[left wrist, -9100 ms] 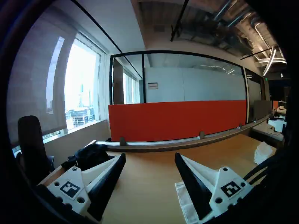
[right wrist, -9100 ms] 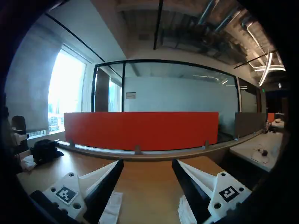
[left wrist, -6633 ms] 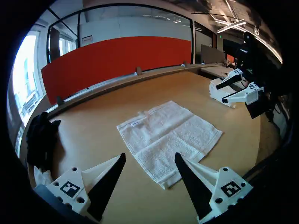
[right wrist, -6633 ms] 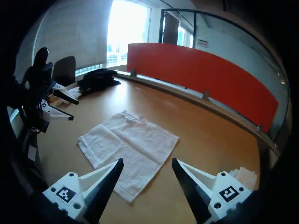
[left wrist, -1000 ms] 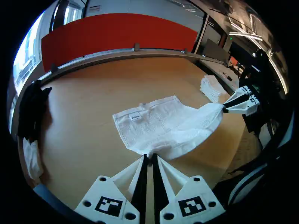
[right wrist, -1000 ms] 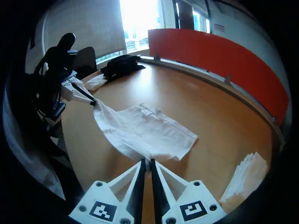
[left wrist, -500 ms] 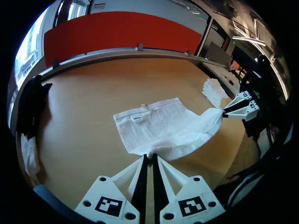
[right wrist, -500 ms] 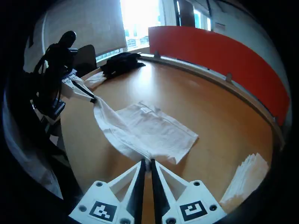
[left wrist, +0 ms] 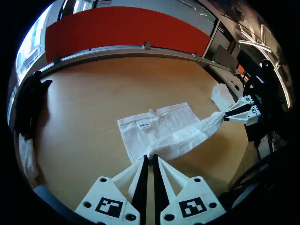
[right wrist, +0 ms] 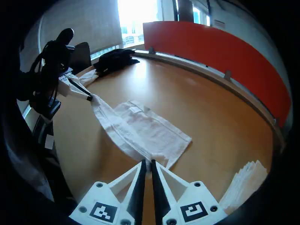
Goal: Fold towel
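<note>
In the left gripper view, the towel (left wrist: 161, 127) lies on the table (left wrist: 93, 82), near its middle, and the far part of it is flat on the top. Your left gripper (left wrist: 149, 157) is at the towel's near corner, with both fingers pressed on it. Your right gripper (left wrist: 225, 114) is to the right and pinches the other near corner. The edge between the two runs above the table top. Just behind your right gripper, a stack of folded cloths (left wrist: 224, 96) sits on the table. A dark bundle (left wrist: 28, 99) lies at the left edge, and a loose cloth (left wrist: 25, 159) lies just before it. A divider (left wrist: 123, 30) stands along the far edge.
</note>
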